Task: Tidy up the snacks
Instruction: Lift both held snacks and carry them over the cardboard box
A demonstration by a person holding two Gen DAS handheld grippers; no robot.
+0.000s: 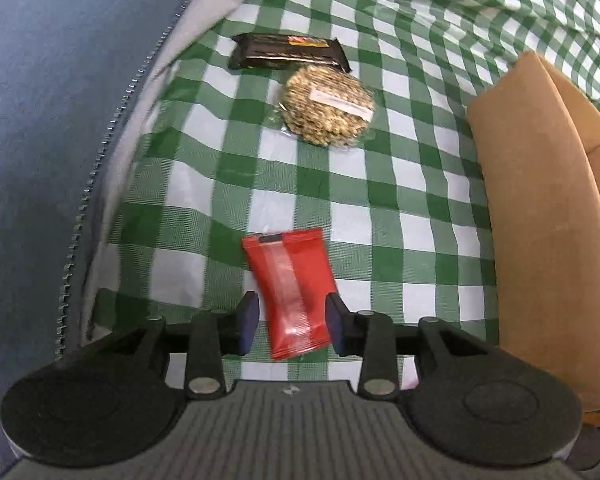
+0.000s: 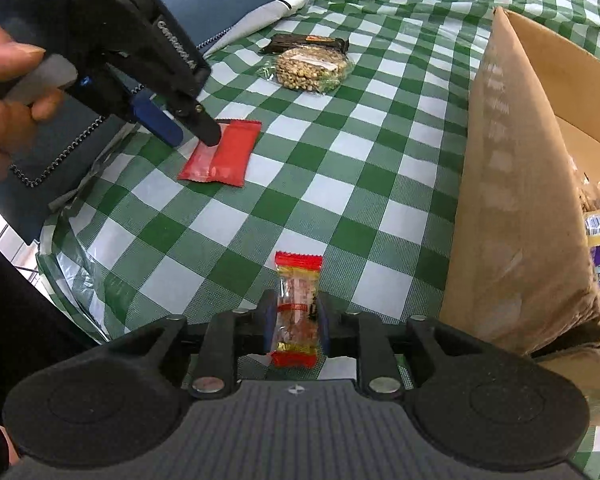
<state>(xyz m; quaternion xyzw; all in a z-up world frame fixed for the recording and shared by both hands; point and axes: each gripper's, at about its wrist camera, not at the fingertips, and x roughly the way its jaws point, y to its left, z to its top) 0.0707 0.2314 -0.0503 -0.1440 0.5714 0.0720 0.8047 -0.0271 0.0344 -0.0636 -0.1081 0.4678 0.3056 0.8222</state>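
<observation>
We see a red snack packet [image 1: 288, 292] lying flat on the green-checked tablecloth [image 1: 400, 208] of the desk, between the parted pads of our left tool [image 1: 293, 322], which do not press it. Our right tool [image 2: 296, 322] is closed on a clear candy wrapper with red ends [image 2: 298, 308], held just above the cloth near the side of an open cardboard box [image 2: 512, 200]. Farther back lie a round seed cake in clear wrap [image 1: 328, 106] and, touching it, a dark bar packet [image 1: 288, 53].
</observation>
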